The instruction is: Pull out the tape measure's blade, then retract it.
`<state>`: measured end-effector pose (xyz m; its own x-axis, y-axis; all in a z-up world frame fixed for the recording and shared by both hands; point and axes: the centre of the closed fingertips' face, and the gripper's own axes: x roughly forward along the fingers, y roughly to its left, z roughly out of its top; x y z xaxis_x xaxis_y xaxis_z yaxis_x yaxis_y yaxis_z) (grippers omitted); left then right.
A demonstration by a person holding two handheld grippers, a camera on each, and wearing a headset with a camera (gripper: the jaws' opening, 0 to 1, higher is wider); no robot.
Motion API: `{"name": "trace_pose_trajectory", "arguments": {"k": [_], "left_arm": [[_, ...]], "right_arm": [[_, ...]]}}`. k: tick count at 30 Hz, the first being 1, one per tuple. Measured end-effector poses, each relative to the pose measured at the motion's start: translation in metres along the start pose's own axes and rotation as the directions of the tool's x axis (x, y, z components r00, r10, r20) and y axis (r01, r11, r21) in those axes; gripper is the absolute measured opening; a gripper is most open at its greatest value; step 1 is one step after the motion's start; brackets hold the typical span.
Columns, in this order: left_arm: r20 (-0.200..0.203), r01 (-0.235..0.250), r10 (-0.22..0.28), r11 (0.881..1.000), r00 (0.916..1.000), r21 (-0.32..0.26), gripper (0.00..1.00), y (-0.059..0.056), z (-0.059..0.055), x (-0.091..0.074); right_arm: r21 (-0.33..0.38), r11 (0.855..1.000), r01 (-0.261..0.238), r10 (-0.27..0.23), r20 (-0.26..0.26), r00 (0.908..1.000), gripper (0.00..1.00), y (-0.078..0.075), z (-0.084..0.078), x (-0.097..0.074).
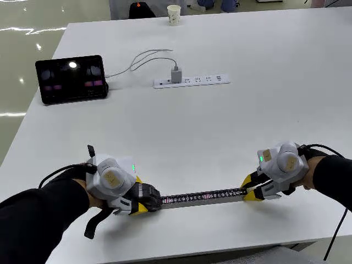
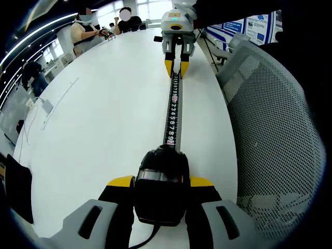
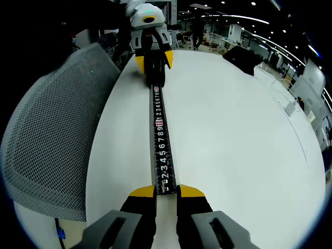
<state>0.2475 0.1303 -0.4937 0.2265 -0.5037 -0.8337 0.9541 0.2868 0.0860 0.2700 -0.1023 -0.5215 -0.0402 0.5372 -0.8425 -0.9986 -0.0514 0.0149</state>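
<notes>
The left gripper (image 2: pixel 161 181) clamps its yellow-tipped jaws on both sides of the black tape measure case (image 2: pixel 160 193), which sits squarely between them, low against the white tabletop (image 1: pixel 220 126). From the case's front the blade (image 2: pixel 173 111) runs straight ahead of this gripper, numbers up, flat just above the tabletop and parallel to its near edge. At the blade's far end the right gripper (image 1: pixel 250 188) faces back toward the left one, jaws closed to a narrow gap on the blade's tip, which lies between its yellow fingertips in the right gripper view. A grey mesh chair back (image 3: pixel 57 129) stands off the tabletop's edge beside the blade. Well beyond both grippers lie a white power strip (image 1: pixel 191 81) with a charger plugged in, a dark tablet (image 1: pixel 71 78), and farthest off a paper cup (image 1: pixel 174 14).
</notes>
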Motion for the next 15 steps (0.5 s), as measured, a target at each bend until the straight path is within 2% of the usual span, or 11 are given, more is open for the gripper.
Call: {"name": "trace_pose_trajectory", "arguments": {"k": [15], "left_arm": [[-0.002,0.002,-0.002,1.0,1.0,0.001,0.32,-0.0004,0.0002,0.0003]], "right_arm": [[0.009,1.0,0.003,-0.003,0.001,1.0,0.11,0.0007,-0.0076,-0.0051]]}}
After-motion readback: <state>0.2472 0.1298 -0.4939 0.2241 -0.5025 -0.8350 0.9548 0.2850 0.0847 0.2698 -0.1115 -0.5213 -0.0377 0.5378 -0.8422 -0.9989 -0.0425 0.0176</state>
